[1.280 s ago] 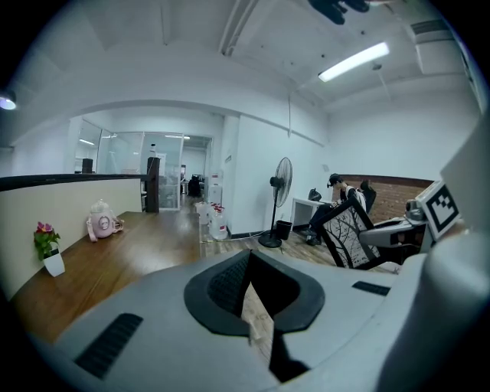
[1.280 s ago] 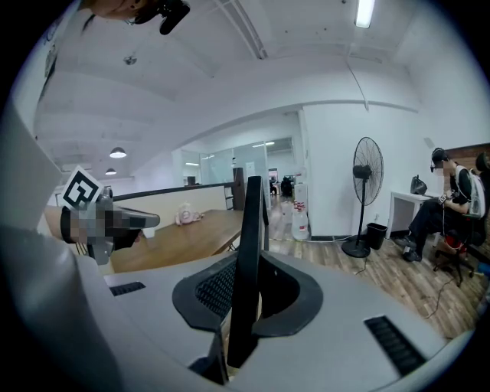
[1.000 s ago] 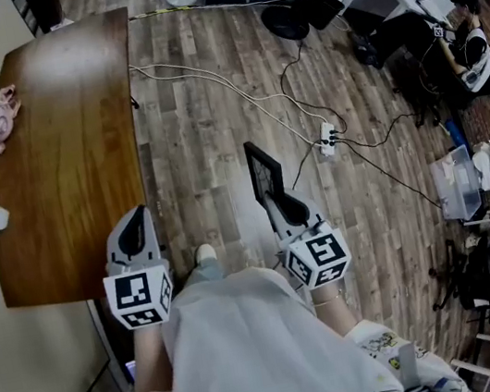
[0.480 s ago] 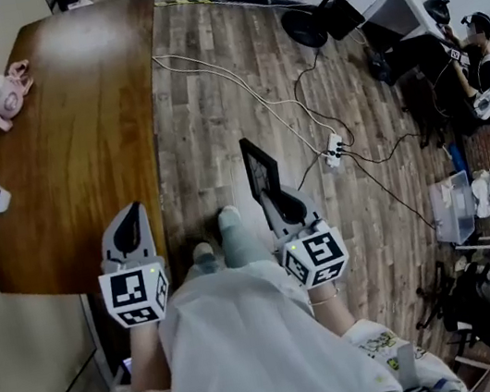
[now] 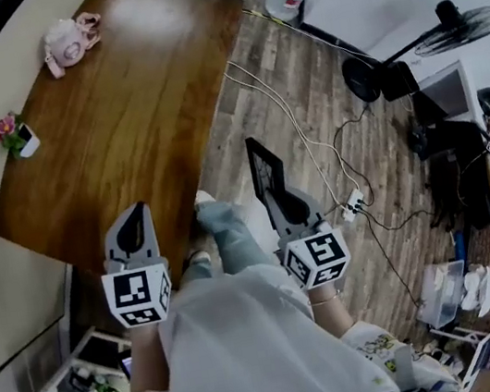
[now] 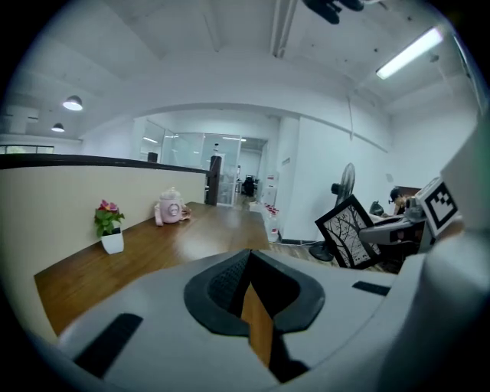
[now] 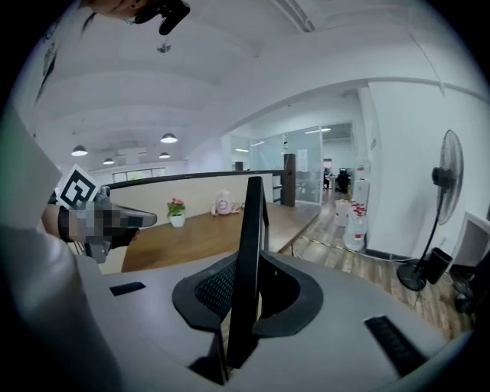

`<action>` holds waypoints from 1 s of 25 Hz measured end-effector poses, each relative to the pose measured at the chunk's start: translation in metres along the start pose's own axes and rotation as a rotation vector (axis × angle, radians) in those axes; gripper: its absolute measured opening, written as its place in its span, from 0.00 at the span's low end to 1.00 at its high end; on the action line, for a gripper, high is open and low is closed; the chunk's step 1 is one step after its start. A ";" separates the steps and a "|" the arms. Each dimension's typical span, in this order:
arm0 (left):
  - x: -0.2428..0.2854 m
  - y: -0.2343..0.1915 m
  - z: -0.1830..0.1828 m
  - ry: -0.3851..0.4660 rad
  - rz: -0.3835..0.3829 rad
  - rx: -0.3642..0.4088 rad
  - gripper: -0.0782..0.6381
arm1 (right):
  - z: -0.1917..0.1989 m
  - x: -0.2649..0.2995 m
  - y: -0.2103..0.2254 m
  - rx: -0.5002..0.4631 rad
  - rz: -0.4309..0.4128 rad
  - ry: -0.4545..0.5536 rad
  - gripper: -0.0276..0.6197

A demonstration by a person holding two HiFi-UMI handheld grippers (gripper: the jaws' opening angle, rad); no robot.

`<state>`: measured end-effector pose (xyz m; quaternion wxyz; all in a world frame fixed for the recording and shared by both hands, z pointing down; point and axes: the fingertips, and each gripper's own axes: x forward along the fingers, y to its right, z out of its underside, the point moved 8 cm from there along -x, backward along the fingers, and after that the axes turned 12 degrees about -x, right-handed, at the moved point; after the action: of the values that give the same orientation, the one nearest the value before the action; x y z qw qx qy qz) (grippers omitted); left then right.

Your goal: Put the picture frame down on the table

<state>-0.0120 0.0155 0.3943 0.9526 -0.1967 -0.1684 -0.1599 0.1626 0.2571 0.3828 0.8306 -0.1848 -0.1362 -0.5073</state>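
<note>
Beside the brown wooden surface, we are carrying the thin black picture frame gripped in our right claw, left claw closed empty; placing remains.

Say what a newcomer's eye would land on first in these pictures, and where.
A black picture frame stands upright, clamped in the right gripper, above the floor beside the long brown table. On that table, by the wall, sit a pink toy and a small flower pot.

Left tongs closed and empty, right tongs clamped, both pointing forward
</note>
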 end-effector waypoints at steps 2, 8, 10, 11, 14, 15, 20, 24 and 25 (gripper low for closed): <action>-0.002 -0.011 -0.001 0.011 -0.065 -0.033 0.11 | -0.012 0.026 0.001 -0.031 -0.074 0.001 0.10; -0.007 -0.045 -0.010 0.073 -0.296 -0.154 0.11 | -0.052 0.115 -0.004 -0.151 -0.319 0.012 0.10; -0.008 -0.054 -0.015 0.097 -0.368 -0.188 0.11 | -0.066 0.145 -0.007 -0.188 -0.393 0.022 0.10; -0.008 -0.058 -0.017 0.110 -0.405 -0.201 0.11 | -0.073 0.158 -0.010 -0.207 -0.431 0.029 0.10; -0.014 -0.066 -0.020 0.155 -0.532 -0.243 0.11 | -0.093 0.198 -0.020 -0.264 -0.561 0.060 0.10; -0.017 -0.067 -0.022 0.173 -0.578 -0.260 0.11 | -0.101 0.210 -0.025 -0.283 -0.607 0.073 0.10; -0.033 -0.068 -0.026 0.235 -0.771 -0.307 0.11 | -0.129 0.254 -0.050 -0.347 -0.801 0.130 0.10; -0.045 -0.065 -0.023 0.255 -0.896 -0.339 0.11 | -0.140 0.277 -0.074 -0.373 -0.931 0.159 0.10; -0.047 -0.063 -0.023 0.264 -0.922 -0.345 0.11 | -0.142 0.281 -0.079 -0.378 -0.959 0.163 0.10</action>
<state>-0.0719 -0.0378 0.3765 0.7498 -0.2345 -0.0872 -0.6125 0.2235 -0.0617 0.3852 0.4651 -0.2080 -0.0464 -0.8592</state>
